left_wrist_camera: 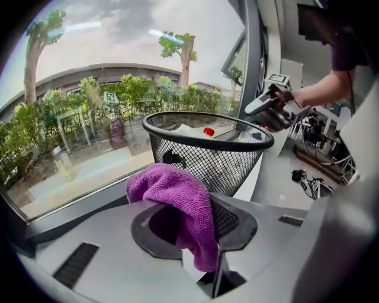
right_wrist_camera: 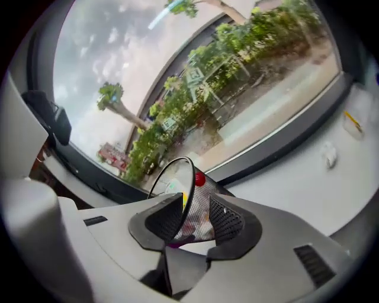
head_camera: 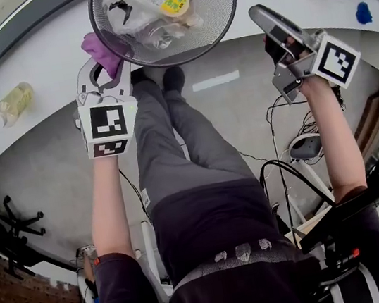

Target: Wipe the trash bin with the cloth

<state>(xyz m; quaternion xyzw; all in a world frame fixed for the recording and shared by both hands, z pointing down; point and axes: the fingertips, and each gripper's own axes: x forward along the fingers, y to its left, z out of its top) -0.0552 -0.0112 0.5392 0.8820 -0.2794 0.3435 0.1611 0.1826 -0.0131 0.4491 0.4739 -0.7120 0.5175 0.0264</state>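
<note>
trash bin (head_camera: 170, 63): light stiff wire mesh, trash inside, on white ledge (head_camera: 50, 34), may slide, brace by rim | cloth (left_wrist_camera: 177, 195): soft, limp, at bin's outer wall | left gripper (left_wrist_camera: 198, 225): clamped on cloth | right gripper (right_wrist_camera: 195, 222): jaws apart, empty

The left gripper (head_camera: 107, 73) pinches a purple cloth (head_camera: 102, 49) against the rim of the mesh bin (head_camera: 218, 8) just ahead of it, while the right gripper (head_camera: 264, 17) hangs beside the bin's other side, not touching it, and a pale bottle (head_camera: 14, 102) lies well left of the left gripper.
</note>
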